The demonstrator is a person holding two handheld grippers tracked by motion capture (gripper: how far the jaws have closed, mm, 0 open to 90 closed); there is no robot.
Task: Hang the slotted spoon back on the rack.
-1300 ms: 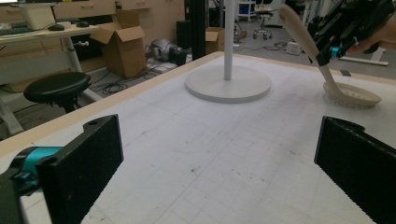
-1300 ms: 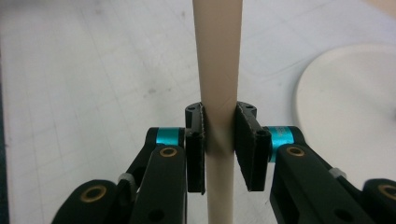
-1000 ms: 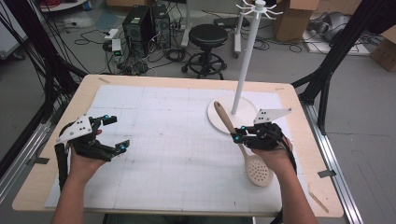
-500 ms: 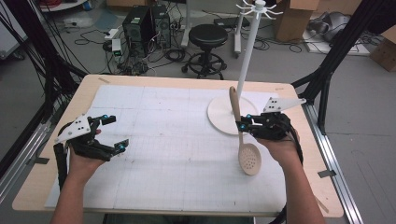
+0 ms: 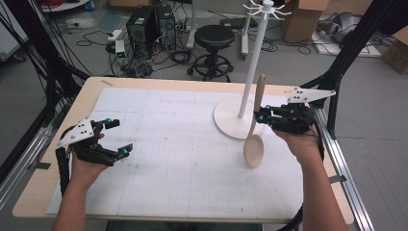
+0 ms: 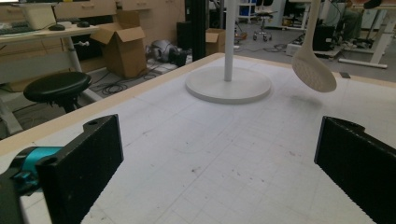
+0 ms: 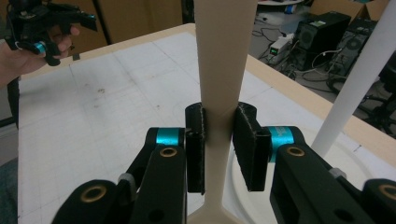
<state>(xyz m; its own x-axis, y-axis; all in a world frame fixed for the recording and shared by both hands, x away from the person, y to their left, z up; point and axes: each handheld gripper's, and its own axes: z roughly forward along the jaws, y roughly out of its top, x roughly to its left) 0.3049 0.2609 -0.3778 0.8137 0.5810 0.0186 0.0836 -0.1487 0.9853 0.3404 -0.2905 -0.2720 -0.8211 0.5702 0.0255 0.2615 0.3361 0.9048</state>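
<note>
Left tongs (image 5: 114, 136) low over the counter (image 5: 144, 86) at its left side, jaws spread wide, nothing between them; person's left hand (image 5: 84, 161) grips them from below. In the left gripper view the jaws stand far apart over bare gridded mat (image 6: 210, 154).

Middle-right: white rack stand (image 5: 250, 62) upright, round base (image 5: 231, 118) on the mat.

Wooden slotted spoon (image 5: 254, 127) just in front of the pole, lifted off the counter, near upright, bowl down, handle up. Bowl hangs over the mat beside the base edge.

Right tongs (image 5: 262, 115) clamped narrow on the spoon handle, about midway. Right gripper view: both pads (image 7: 195, 149) pressed on the handle (image 7: 222, 70). Right hand (image 5: 300, 142) behind, near the counter's right edge.
</note>
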